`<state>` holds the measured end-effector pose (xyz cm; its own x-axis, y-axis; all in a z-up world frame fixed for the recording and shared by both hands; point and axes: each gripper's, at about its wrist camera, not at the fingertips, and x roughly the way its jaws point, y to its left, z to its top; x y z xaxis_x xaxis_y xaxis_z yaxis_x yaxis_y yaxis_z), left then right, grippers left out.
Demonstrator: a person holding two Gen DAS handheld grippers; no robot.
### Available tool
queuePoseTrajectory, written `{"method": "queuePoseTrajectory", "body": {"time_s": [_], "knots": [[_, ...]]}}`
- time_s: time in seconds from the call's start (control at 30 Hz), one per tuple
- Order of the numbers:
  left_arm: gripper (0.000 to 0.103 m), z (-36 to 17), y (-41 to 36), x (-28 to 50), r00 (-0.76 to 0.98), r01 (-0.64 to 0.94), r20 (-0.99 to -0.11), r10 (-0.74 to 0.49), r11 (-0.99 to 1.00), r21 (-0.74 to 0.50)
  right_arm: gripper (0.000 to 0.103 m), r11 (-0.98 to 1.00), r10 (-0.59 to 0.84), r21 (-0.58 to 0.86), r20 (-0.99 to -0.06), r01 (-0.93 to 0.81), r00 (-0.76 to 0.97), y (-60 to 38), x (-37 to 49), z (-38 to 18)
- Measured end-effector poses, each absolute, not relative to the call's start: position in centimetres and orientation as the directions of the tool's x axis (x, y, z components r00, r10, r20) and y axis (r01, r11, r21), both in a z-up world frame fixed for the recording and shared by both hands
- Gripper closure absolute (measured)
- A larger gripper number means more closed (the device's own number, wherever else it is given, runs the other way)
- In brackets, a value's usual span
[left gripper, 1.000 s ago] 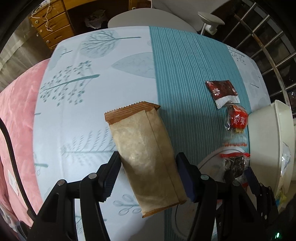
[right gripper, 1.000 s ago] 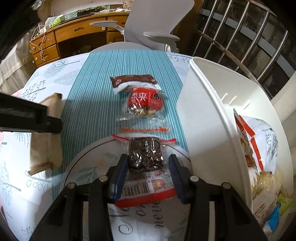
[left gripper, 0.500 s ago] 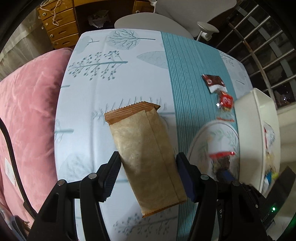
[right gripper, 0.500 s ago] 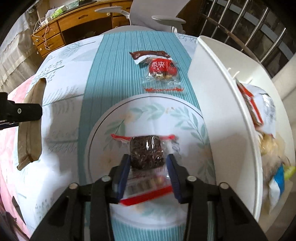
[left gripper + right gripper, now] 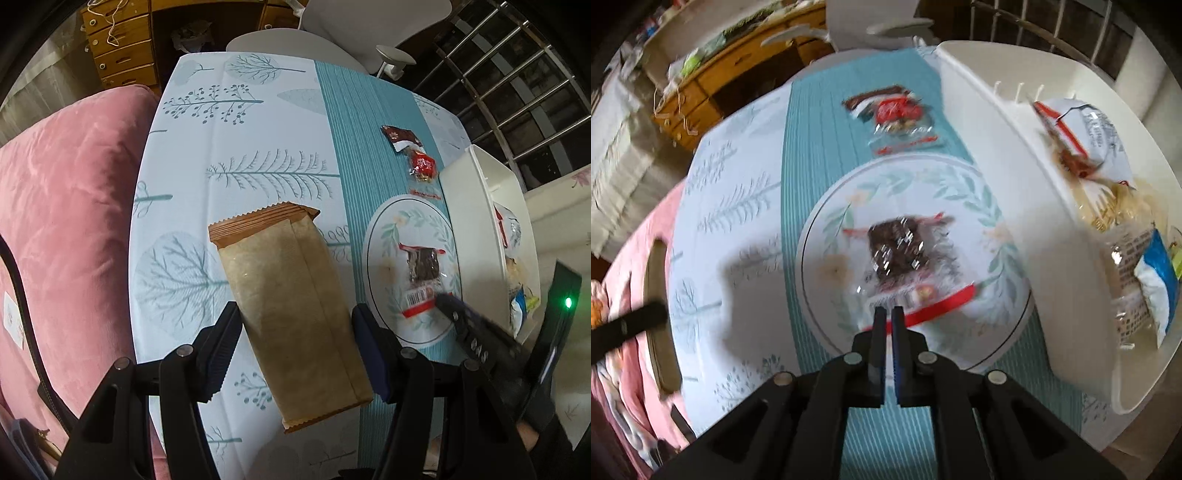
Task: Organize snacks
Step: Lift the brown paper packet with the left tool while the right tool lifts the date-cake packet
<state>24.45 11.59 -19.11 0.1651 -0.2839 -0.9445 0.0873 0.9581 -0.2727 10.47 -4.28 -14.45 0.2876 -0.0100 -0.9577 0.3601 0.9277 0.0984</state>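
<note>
Only the left wrist view shows the left gripper (image 5: 295, 343) grasping the brown packet (image 5: 291, 314); right fingers (image 5: 880, 332) clenched empty.

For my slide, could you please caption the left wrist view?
Left gripper carries a brown paper snack bag above the tablecloth, beside a floral plate and white bin.

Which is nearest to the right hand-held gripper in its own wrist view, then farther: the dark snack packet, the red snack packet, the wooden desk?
From the right hand-held gripper:
1. Dark snack packet, on the plate just ahead.
2. Red snack packet, on the teal stripe beyond the plate.
3. Wooden desk, past the table, upper left.
</note>
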Motion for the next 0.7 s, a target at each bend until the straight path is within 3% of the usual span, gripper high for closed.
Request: {"method": "queuePoseTrajectory", "body": {"time_s": [0.07, 0.13, 0.47, 0.7], "knots": [[0.043, -19.2, 11.7, 23.9, 0.172, 0.084, -0.94, -0.295, 0.955, -0.285, 0.064, 0.928, -0.002, 0.112, -0.952, 0.355, 0.306, -4.7, 10.7, -14.5], [0.043, -19.3, 11.8, 23.5, 0.173, 0.084, -0.936, -0.308, 0.951, -0.297, 0.057, 0.93, -0.01, 0.106, -0.95, 0.351, 0.312, -4.8, 11.3, -14.8], [0.043, -20.0, 12.1, 22.2, 0.174, 0.056, -0.933, -0.316, 0.949, -0.311, 0.047, 0.97, -0.044, 0.024, -0.962, 0.243, 0.27, -4.4, 14.9, -17.5], [0.043, -20.2, 12.7, 21.9, 0.185, 0.008, -0.935, -0.303, 0.952, -0.307, 0.047, 0.981, -0.073, -0.024, -0.965, 0.192, 0.251, -4.2, 16.4, -18.4]]}}
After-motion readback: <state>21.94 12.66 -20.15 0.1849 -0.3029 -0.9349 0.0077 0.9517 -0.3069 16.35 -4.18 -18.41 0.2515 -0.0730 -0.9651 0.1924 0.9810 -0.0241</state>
